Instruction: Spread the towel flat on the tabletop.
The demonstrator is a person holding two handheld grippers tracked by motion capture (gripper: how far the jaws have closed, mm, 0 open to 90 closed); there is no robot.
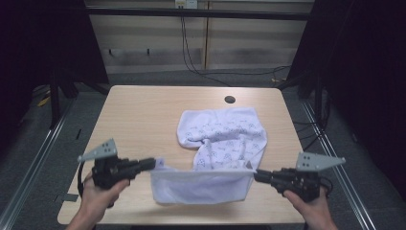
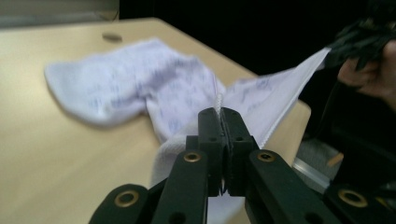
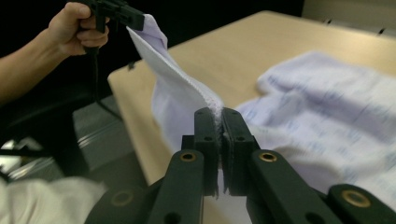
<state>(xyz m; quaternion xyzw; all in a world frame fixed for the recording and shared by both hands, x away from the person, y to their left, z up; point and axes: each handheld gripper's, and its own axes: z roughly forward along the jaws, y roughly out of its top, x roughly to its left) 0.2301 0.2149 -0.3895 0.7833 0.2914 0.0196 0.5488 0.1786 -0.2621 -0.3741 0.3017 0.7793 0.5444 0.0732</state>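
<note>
High view, nearest edge first: both hands come in from the bottom, each holding a tool. The left tool [image 1: 152, 164] and right tool [image 1: 257, 176] are each pinched shut on an end of the white patterned cloth's [image 1: 222, 134] near hem, which is pulled into a fairly straight line between them, lifted off the tabletop [image 1: 139, 115]. Left gripper view has the jaws pressed together on the hem, same deal in the right gripper view. Further back the rest of the cloth lies crumpled on the wood, and beyond it there's a small dark hole [image 1: 230, 99] near the far edge.
</note>
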